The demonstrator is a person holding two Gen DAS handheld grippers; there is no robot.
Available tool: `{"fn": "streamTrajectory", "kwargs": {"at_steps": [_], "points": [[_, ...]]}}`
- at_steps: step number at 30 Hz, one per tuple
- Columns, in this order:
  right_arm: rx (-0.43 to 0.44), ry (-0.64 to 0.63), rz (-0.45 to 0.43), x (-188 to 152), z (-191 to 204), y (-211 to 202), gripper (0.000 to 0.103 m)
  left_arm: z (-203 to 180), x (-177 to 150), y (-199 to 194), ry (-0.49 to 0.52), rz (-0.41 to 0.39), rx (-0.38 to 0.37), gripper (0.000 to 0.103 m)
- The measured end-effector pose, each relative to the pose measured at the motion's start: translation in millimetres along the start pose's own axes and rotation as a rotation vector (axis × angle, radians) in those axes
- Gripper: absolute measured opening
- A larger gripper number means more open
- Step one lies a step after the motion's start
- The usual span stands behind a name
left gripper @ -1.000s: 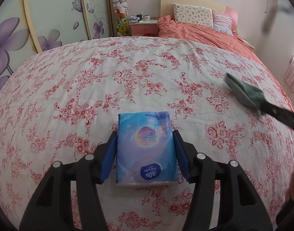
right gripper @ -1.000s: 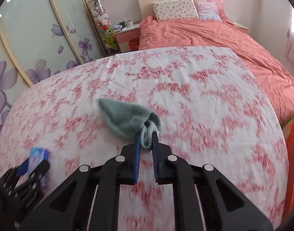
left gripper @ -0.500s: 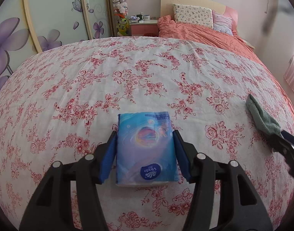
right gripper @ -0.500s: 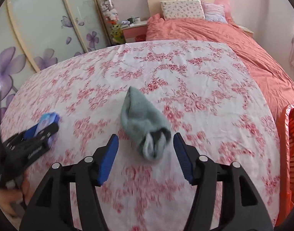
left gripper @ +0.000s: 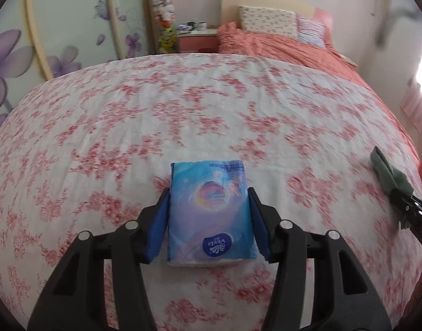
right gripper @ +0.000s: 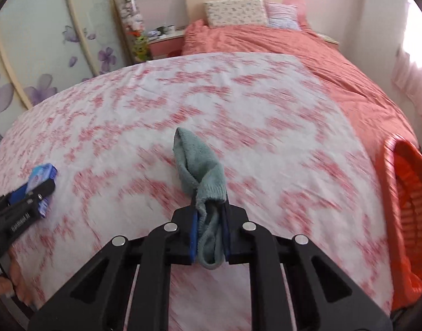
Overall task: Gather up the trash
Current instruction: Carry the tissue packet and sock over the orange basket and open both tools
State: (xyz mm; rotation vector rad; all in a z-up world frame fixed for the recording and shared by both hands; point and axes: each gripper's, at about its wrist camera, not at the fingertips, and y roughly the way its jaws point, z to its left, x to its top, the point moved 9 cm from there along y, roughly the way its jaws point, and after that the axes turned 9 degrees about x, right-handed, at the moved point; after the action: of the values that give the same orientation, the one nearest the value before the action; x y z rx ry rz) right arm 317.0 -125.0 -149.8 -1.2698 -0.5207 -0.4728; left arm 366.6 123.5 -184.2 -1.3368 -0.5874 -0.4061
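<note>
A wide bed (left gripper: 211, 104) covered by a white sheet with red flowers fills both views. Beyond the tools, at its far end, a coral quilt (right gripper: 266, 41) is bunched up beneath two pillows (right gripper: 235, 12). An orange basket (right gripper: 406, 201) stands right of the right tool (right gripper: 210, 237), by the bed's edge.

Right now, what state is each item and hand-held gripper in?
Tissue pack: gripped by its sides.
Sock: pinched at its cuff, toe pointing away.
Basket: open, beside the bed.
Left hand-held gripper: shut on tissue pack.
Right hand-held gripper: shut on sock.
</note>
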Motion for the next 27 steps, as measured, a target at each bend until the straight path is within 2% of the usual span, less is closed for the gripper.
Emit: {"fn": "streamTrajectory", "kwargs": {"at_steps": [3,5,8,13,27], "points": [[-0.015,-0.007,-0.001,-15,-7,-11,0.014,-13,-8,-11,0.031,-0.013,-0.097,0.052],[-0.026,-0.031,-0.015,-22,-7,-15,0.014,-18,-13,-15,0.053,-0.015,-0.115,0.052],[-0.039,-0.047,-0.024,-21,-5,-13,0.015,-16,-15,-15,0.054,-0.014,-0.105,0.052],[0.002,-0.015,-0.027,-19,-8,-12,0.016,-19,-17,-14,0.092,-0.013,-0.052,0.054],[0.080,0.022,-0.035,-20,-8,-14,0.024,-12,-18,-14,0.056,-0.006,-0.048,0.056]]}}
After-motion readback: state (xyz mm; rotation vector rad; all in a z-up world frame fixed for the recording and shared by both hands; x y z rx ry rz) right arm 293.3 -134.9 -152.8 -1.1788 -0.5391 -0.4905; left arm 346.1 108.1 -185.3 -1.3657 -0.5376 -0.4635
